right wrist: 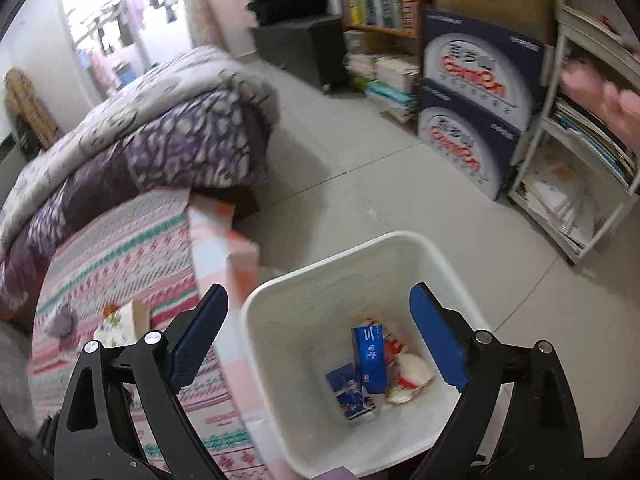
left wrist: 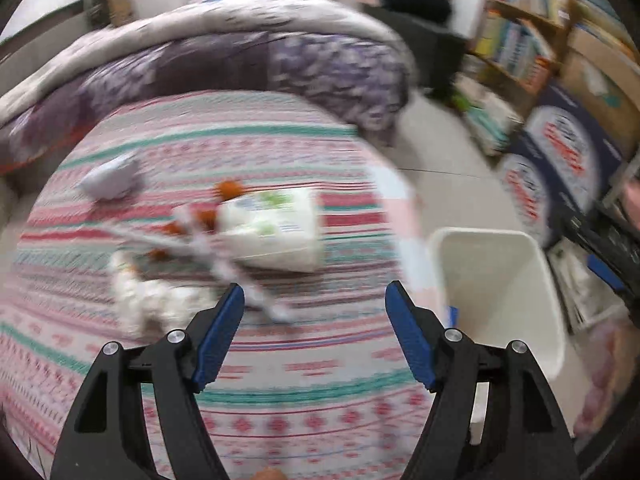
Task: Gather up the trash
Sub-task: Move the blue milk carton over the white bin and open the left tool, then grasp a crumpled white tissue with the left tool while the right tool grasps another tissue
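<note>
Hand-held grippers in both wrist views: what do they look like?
Left hand-held gripper and right hand-held gripper match: black angular plastic arms with cut-out openings, silver round pivot bolts, and blue ridged pads lining the fingers' inner faces. No cables, markings or sleeves show.

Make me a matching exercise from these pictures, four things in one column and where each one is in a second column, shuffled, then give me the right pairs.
Things:
1. blue carton
2. tissue pack
3. white bin
4. purple quilt

Places:
A. folded at the far end of the bed
B. on the floor beside the bed
C. inside the bin
D. lying on the striped bedspread

Pairs: 1-C, 2-D, 3-B, 4-A
</note>
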The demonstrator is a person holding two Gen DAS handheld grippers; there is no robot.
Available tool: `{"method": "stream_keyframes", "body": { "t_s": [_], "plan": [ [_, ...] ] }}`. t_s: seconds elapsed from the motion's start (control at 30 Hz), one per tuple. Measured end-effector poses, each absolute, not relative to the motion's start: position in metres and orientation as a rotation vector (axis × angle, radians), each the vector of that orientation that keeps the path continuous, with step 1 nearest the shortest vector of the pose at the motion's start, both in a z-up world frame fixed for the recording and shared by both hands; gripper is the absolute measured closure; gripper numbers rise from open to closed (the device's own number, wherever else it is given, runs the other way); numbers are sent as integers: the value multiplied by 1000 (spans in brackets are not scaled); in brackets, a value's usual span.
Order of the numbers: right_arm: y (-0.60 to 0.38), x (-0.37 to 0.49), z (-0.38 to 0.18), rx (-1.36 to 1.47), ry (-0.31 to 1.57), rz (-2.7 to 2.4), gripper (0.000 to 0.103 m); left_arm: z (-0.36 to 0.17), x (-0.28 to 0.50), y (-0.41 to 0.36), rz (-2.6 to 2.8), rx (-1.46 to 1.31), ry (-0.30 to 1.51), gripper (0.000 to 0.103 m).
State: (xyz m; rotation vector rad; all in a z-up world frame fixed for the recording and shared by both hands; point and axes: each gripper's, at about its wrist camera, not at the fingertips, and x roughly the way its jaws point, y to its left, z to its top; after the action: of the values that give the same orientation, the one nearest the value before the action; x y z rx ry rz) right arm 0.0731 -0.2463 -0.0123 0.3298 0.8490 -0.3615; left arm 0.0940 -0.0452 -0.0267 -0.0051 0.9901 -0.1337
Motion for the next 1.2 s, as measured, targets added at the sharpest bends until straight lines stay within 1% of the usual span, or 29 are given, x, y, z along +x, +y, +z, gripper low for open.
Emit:
{"method": "stream_keyframes", "body": {
  "t_s": [0.2, 0.37, 0.57, 0.63, 0.67, 0.7, 0.73, 0.83, 1.0, 1.2],
  "plan": [
    [-198, 89, -20, 257, 892, -230, 15, -41, 115, 34, 73, -105, 1083, 31],
    [-150, 93, -26, 146, 915, -99, 15, -55, 132, 94, 182, -243, 1145, 32],
    [-104, 96, -39, 19, 952, 99, 15, -76, 146, 118, 158, -364, 1209, 40],
    [-86, 95, -43, -31, 965, 191, 15, -86, 149, 116, 145, -378, 1249, 50],
    [-76, 93, -45, -60, 970, 230, 15, -90, 148, 117, 146, -386, 1257, 53],
    [-67, 91, -46, -96, 969, 264, 15, -91, 147, 120, 150, -388, 1256, 61],
    [-60, 89, -46, -122, 962, 288, 15, -91, 146, 122, 151, -388, 1257, 75],
    [-37, 85, -48, -185, 945, 372, 15, -88, 139, 139, 144, -438, 1250, 75],
    [-9, 84, -58, -246, 954, 437, 16, -78, 125, 164, 176, -435, 1223, 75],
    [17, 90, -75, -250, 996, 453, 21, -68, 113, 191, 222, -424, 1201, 75]
  ]
}}
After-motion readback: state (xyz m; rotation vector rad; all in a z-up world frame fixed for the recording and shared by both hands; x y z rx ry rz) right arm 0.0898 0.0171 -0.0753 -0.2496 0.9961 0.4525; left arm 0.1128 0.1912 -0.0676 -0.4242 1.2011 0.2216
